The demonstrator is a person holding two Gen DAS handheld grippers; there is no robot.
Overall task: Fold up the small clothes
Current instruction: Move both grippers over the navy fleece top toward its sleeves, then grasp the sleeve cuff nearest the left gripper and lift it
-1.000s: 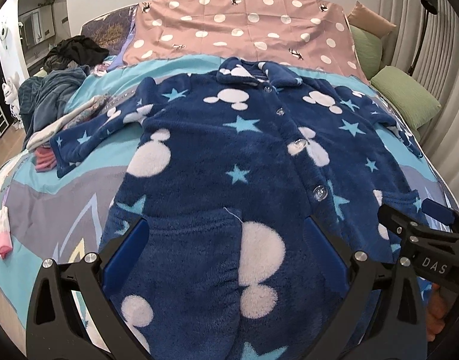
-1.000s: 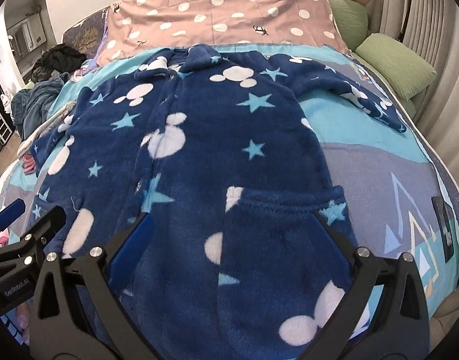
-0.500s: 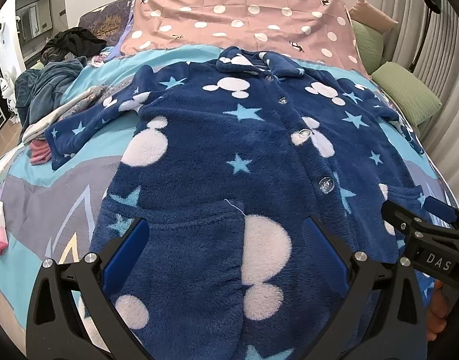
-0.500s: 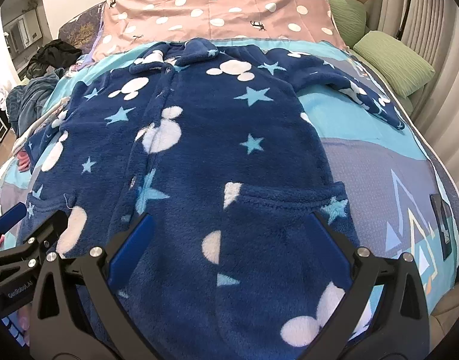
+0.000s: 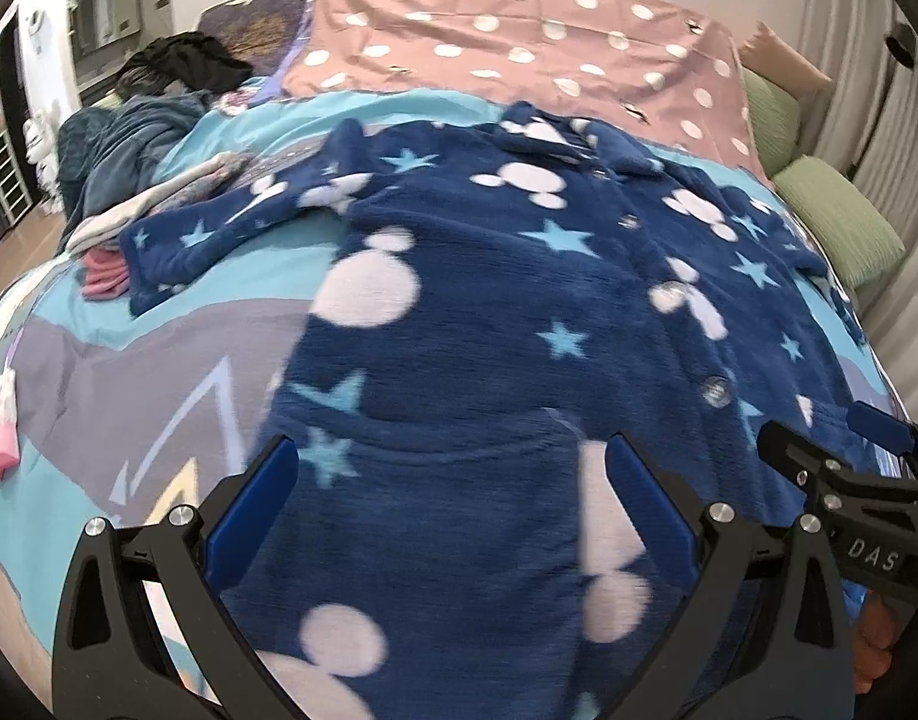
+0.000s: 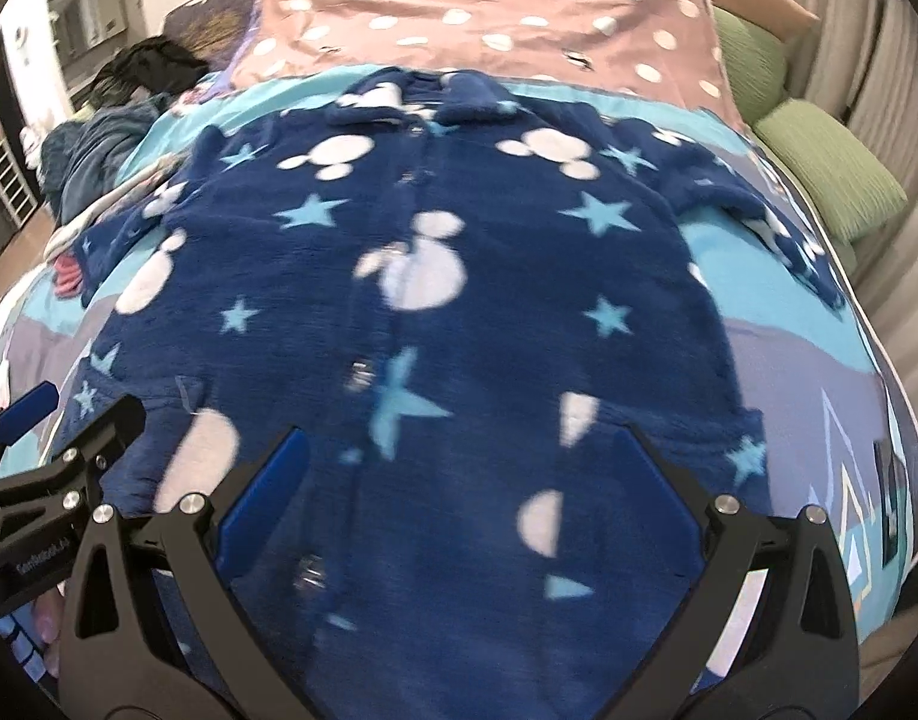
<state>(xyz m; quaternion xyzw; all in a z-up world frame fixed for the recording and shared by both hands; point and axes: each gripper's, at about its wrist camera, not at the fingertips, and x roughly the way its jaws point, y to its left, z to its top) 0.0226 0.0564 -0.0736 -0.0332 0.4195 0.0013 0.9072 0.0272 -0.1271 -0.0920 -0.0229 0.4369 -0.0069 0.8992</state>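
Observation:
A navy fleece jacket (image 5: pixel 519 312) with white mouse heads and pale blue stars lies buttoned and spread flat on the bed, collar at the far end, both sleeves out to the sides. My left gripper (image 5: pixel 447 480) hovers open over its lower left part near the hem, nothing between the blue pads. My right gripper (image 6: pixel 459 474) hovers open over the jacket (image 6: pixel 459 276), low on its middle and right side. Each gripper shows at the edge of the other's view: the right one (image 5: pixel 843 468) and the left one (image 6: pixel 57 426).
The bed has a blue and grey cover (image 5: pixel 129 372) and a pink dotted blanket (image 5: pixel 519 42) at the head. A heap of dark clothes (image 5: pixel 129 144) lies at the far left. Green pillows (image 6: pixel 831 174) line the right edge. A pink and white item (image 5: pixel 0 432) lies near the left edge.
Both views have swung left across the jacket. The left gripper now sits nearer the jacket's left edge, the right gripper nearer its button line. Both stay open.

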